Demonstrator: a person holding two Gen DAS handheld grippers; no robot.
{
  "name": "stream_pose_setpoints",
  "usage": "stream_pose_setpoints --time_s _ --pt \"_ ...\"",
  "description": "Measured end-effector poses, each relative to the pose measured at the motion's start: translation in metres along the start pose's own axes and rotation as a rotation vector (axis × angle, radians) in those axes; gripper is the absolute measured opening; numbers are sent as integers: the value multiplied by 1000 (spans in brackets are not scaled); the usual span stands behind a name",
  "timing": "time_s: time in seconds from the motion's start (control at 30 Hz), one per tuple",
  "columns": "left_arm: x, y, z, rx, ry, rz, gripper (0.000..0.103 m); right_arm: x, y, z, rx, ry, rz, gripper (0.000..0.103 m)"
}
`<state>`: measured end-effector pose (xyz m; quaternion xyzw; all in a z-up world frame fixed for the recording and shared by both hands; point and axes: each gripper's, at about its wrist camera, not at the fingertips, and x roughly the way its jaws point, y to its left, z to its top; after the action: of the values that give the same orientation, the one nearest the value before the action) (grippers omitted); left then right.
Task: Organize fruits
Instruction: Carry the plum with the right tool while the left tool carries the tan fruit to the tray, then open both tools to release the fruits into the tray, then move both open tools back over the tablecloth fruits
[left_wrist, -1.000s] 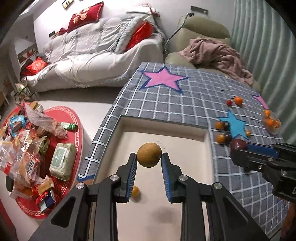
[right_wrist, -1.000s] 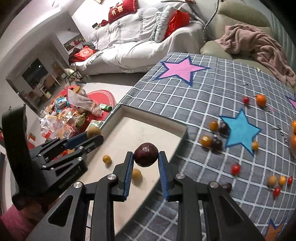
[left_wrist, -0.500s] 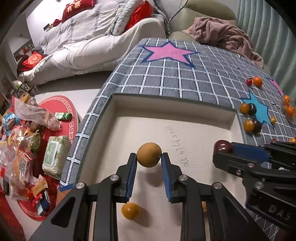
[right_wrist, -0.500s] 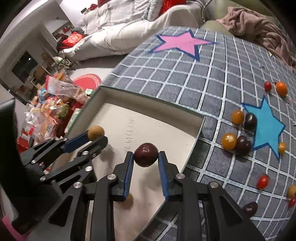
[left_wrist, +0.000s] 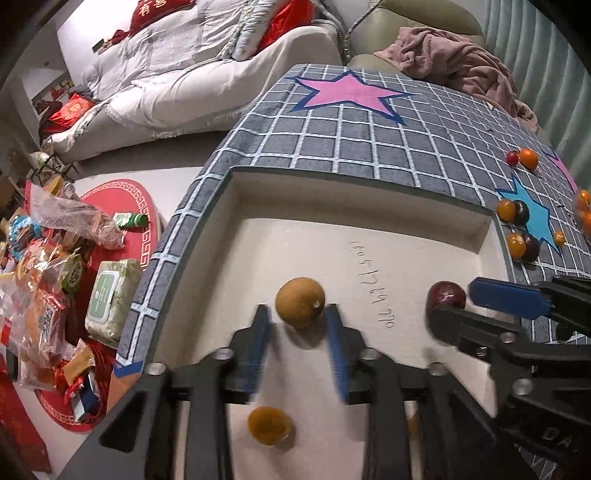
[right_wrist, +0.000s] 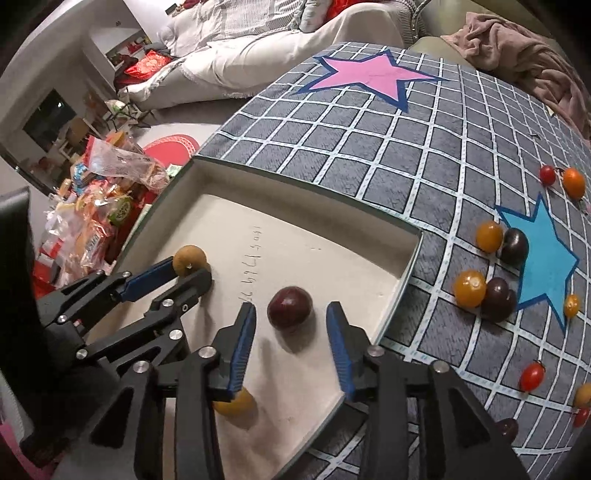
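A shallow cream box (left_wrist: 369, 192) (right_wrist: 295, 181) sits on the grey grid cloth. My left gripper (left_wrist: 298, 325) (right_wrist: 188, 273) is open inside it, fingers wide of a tan round fruit (left_wrist: 300, 302) (right_wrist: 190, 258) that rests on the box floor. My right gripper (right_wrist: 290, 321) (left_wrist: 448, 302) is open too, with a dark red plum (right_wrist: 290, 307) (left_wrist: 446, 294) lying loose on the floor between its fingers. Two small orange fruits (left_wrist: 269, 424) (right_wrist: 236, 402) lie in the box nearer me.
Several loose orange, dark and red fruits (right_wrist: 491, 280) (left_wrist: 517, 229) lie on the cloth right of the box around a blue star (right_wrist: 543, 258). A pink star (left_wrist: 343, 90) is farther back. Snack packets (left_wrist: 44, 288) lie on the floor left, below the table edge.
Both grippers moved down into the box and opened. The tan fruit and the plum left the fingers and now rest on the box floor.
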<state>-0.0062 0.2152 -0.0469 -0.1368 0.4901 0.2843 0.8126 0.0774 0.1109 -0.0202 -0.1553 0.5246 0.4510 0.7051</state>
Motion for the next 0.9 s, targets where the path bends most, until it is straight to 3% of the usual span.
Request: stream_pose_setpoints --time_s 0.03,0.07,0.2,0.27,0.37,0.67,0.9 --pt "-1 4 -1 -18 -6 29 78 -2 -1 0 2 -4 4 45" --pt "-2 9 -2 -39 -21 46 85 -5 -2 0 8 -9 21 49" --pt "-10 17 -3 -70 -31 24 85 -17 -2 -1 26 -43 40 83" --pt "-15 16 -5 -63 -40 33 85 -23 0 -2 36 -48 38 85" --pt "-24 10 -8 -43 -48 28 85 -40 1 -5 36 -91 33 103" --pt "-54 -21 -34 16 -48 -38 85 -81 -22 -36 98 -130 39 103" --pt "-71 -63 -61 95 -21 -82 85 -92 -51 -78 158 -105 12 103"
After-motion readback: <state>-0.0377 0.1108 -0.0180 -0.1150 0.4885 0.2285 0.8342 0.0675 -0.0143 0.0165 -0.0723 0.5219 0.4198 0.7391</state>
